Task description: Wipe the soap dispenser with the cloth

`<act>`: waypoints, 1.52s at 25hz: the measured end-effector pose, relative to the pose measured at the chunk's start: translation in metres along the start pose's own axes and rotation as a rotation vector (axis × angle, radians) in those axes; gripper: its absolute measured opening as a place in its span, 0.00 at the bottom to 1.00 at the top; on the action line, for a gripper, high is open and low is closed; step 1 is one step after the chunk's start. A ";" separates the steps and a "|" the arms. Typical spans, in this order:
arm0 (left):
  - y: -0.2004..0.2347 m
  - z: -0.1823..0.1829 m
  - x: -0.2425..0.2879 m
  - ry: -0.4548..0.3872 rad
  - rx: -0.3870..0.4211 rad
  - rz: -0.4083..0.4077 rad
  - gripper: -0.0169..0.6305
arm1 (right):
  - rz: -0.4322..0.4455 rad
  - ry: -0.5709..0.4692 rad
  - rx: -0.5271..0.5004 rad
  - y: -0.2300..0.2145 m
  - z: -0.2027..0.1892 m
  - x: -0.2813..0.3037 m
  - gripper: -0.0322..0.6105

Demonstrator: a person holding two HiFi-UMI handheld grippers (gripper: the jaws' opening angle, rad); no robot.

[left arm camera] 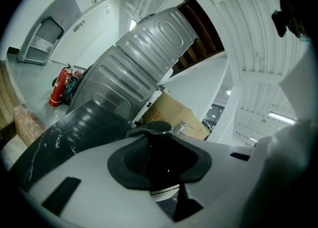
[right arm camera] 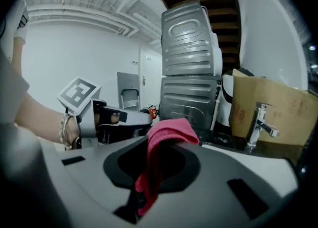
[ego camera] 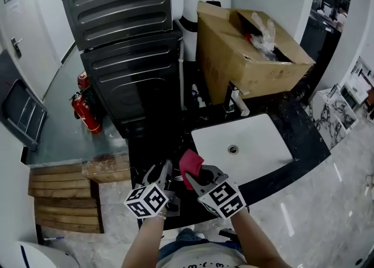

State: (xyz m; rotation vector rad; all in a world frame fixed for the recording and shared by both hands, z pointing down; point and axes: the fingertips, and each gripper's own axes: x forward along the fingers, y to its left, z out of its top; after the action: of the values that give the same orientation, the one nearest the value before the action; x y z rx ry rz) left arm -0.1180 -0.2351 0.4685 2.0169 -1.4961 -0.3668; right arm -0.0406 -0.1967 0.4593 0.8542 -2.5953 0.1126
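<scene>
Risk first: your right gripper [ego camera: 201,174] pinches only a fold of cloth [right arm camera: 164,137], rest bunched loose above jaws; hard rub could drag it free. Your left gripper [ego camera: 159,173], jaws narrowed onto dark soap dispenser [left arm camera: 161,152], sits at worktop's [ego camera: 304,138] near edge, left of sink [ego camera: 257,150]; sideways push could twist bottle loose. Dispenser body hidden by jaws; can't tell whether base rests on worktop. Head view barely shows it.
</scene>
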 end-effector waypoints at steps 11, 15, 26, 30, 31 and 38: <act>0.005 0.001 -0.002 -0.002 -0.014 -0.002 0.19 | -0.025 0.151 0.022 -0.017 -0.045 0.007 0.12; 0.000 0.001 0.000 0.000 0.014 -0.009 0.19 | -0.052 0.187 0.033 -0.023 -0.059 0.003 0.12; 0.002 0.000 0.000 0.008 0.016 -0.008 0.19 | -0.013 0.016 0.082 -0.030 0.019 0.027 0.12; 0.003 -0.001 0.000 0.012 0.011 -0.002 0.19 | 0.008 0.066 0.023 -0.027 0.016 0.040 0.12; 0.003 -0.001 0.000 0.014 0.011 -0.002 0.19 | 0.010 0.069 0.035 -0.028 0.015 0.040 0.12; 0.003 0.000 -0.001 0.021 0.027 -0.007 0.19 | -0.095 0.162 0.155 -0.059 -0.039 0.031 0.12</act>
State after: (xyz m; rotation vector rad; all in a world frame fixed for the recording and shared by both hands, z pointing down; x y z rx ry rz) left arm -0.1202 -0.2345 0.4702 2.0414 -1.4893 -0.3293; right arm -0.0149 -0.2543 0.5044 0.9788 -2.4143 0.3457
